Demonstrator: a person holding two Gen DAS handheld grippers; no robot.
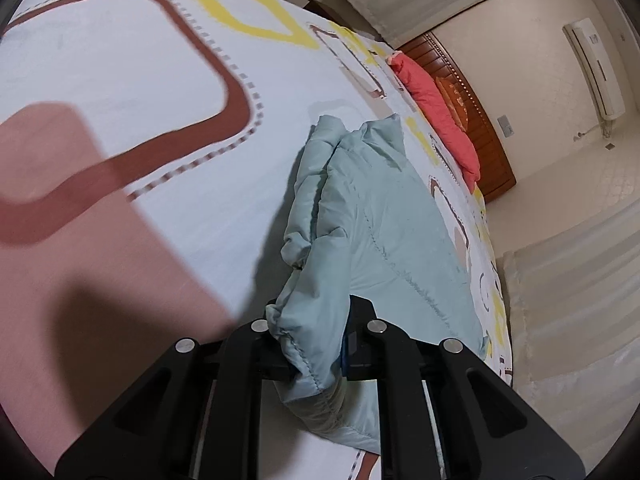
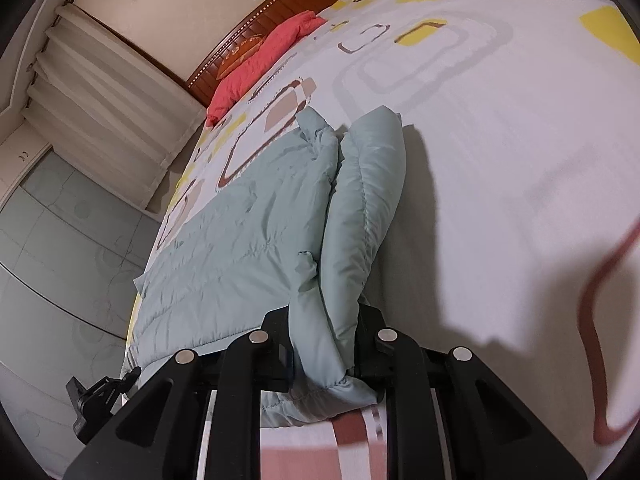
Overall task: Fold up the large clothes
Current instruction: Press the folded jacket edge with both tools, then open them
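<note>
Pale-green quilted jacket [image 1: 376,216] lies on the patterned bed [image 1: 140,80], long axis running toward the wooden headboard [image 2: 280,4]. Left gripper [image 1: 316,344] and right gripper [image 2: 324,344] jaws each pinch its near edge. No legible writing.

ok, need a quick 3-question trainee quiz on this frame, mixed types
1. True or false: the left gripper is shut on the pale green padded jacket.
2. What does the right gripper hold? A) the red pillow B) the jacket C) nothing
3. Fill in: the jacket lies on a patterned ____.

Key: 1 true; 2 B; 3 bedsheet. The red pillow lies untouched by the wooden headboard.
</note>
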